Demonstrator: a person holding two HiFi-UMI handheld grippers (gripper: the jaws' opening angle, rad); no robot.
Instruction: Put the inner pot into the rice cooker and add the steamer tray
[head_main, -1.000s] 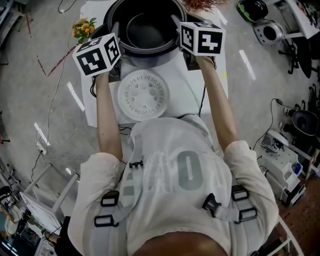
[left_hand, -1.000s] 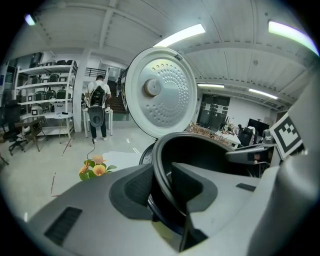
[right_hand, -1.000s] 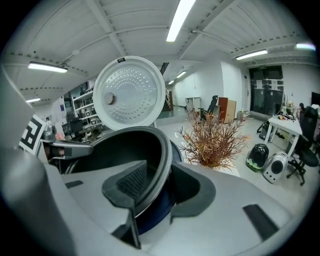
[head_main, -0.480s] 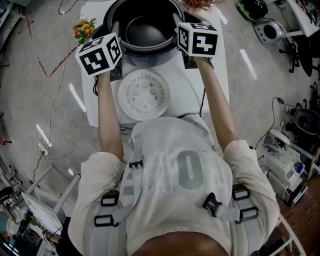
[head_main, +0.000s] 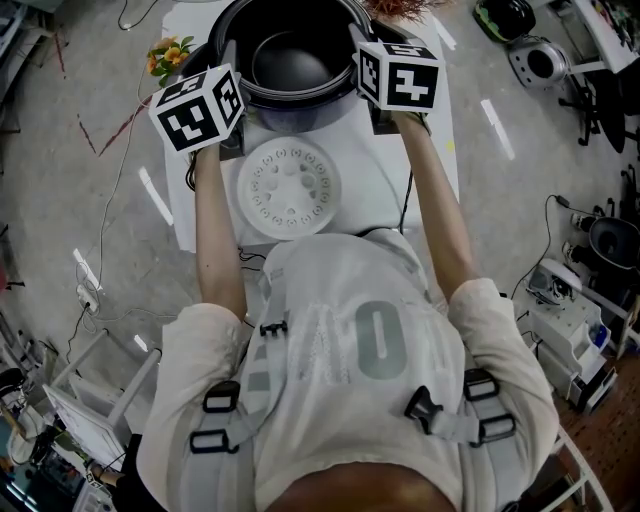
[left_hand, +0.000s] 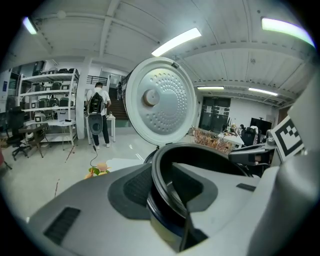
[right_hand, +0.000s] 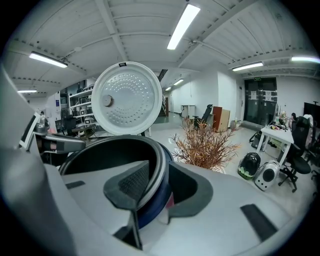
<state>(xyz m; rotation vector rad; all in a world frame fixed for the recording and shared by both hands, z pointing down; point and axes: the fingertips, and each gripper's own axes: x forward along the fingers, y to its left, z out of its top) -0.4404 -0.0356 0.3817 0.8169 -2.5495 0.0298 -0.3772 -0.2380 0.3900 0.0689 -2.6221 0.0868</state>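
The black inner pot (head_main: 290, 62) stands in the mouth of the rice cooker, whose white lid (left_hand: 159, 102) is raised behind it. I cannot tell whether the pot is fully seated. My left gripper (head_main: 230, 58) is shut on the pot's left rim (left_hand: 200, 150), one pad inside and one outside. My right gripper (head_main: 356, 46) has just been closing and grips the right rim (right_hand: 110, 150) between its pads. The white perforated steamer tray (head_main: 288, 188) lies flat on the table in front of the cooker, untouched.
The white table (head_main: 400, 180) carries the cooker and tray; a black cable (head_main: 405, 205) runs along its right side. Orange flowers (head_main: 167, 55) lie on the floor at left, and a dry brown plant (right_hand: 202, 145) stands behind the cooker's right. Equipment crowds the floor at right.
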